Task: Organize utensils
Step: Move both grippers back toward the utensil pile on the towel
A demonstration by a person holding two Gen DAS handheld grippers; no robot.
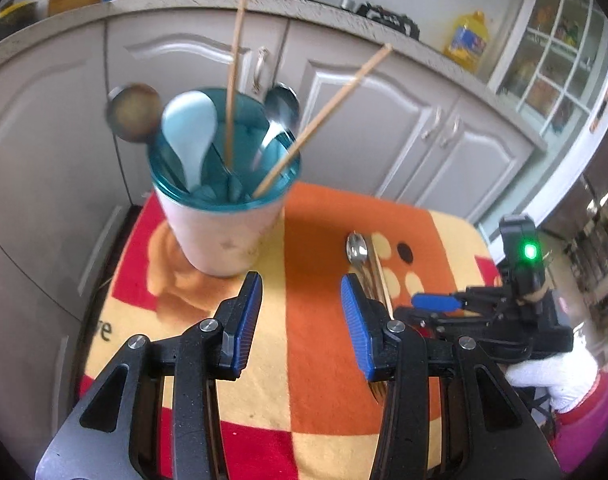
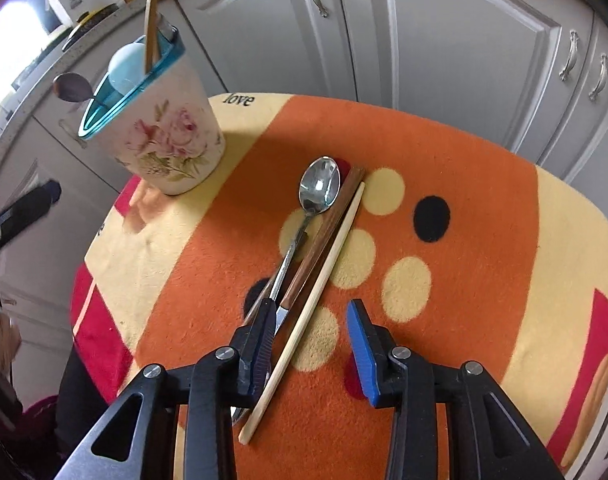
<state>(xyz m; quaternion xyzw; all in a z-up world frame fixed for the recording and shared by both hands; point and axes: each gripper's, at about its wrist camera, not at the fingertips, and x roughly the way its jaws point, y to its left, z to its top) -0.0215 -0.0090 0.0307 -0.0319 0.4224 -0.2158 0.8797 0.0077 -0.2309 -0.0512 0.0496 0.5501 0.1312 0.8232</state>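
Word "love" (image 2: 238,99) printed on cloth's (image 2: 484,184) far edge, right of floral utensil cup (image 2: 171,136). Left gripper (image 1: 301,320) wide, empty; right gripper (image 2: 310,344) parted over chopstick (image 2: 316,288), steel spoon (image 2: 312,204).

I see a white cup (image 2: 171,136) with pink roses and teal rim (image 1: 223,204); cloth (image 2: 484,184) in orange, cream, red blocks with cream and black dots; pale chopstick (image 2: 304,312); blue pads (image 2: 362,356).

The black left gripper with blue pads (image 1: 301,320) stands open and empty. The black right gripper (image 2: 312,344) (held by a white-gloved hand (image 1: 552,376)) points downward, jaws apart.
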